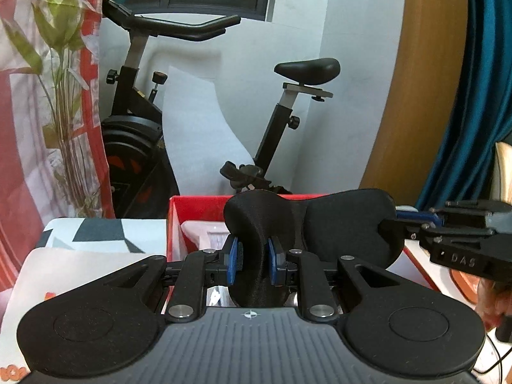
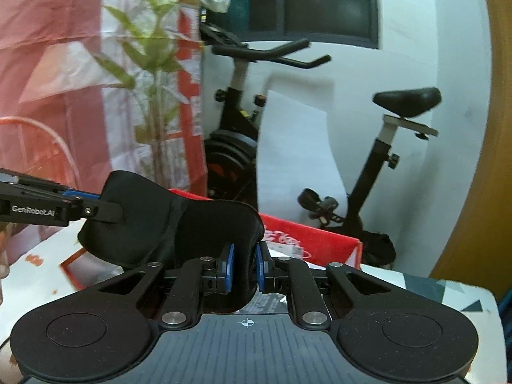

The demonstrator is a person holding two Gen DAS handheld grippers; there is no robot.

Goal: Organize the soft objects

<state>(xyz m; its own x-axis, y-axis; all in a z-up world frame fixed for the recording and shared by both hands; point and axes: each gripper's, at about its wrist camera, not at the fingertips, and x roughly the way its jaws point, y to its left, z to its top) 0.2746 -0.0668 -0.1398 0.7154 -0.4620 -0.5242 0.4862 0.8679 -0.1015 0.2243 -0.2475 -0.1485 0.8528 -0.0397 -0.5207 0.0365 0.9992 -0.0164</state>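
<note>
Behind your red box (image 1: 198,204) stands an exercise bike (image 1: 288,102). Your left gripper (image 1: 252,256) and right gripper (image 2: 244,265) each pinch one end of the black eye mask (image 1: 336,224), stretched flat above the box toward twelve o'clock, probably for folding.

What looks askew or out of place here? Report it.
The black sleep mask hangs above the red box, twisted rather than flat: the left gripper and the right gripper each pinch one end, so it creases in the middle.

One black eye mask (image 1: 336,224), one red box (image 1: 195,204), one exercise bike (image 1: 288,73), one plant (image 1: 64,64), two tools.
</note>
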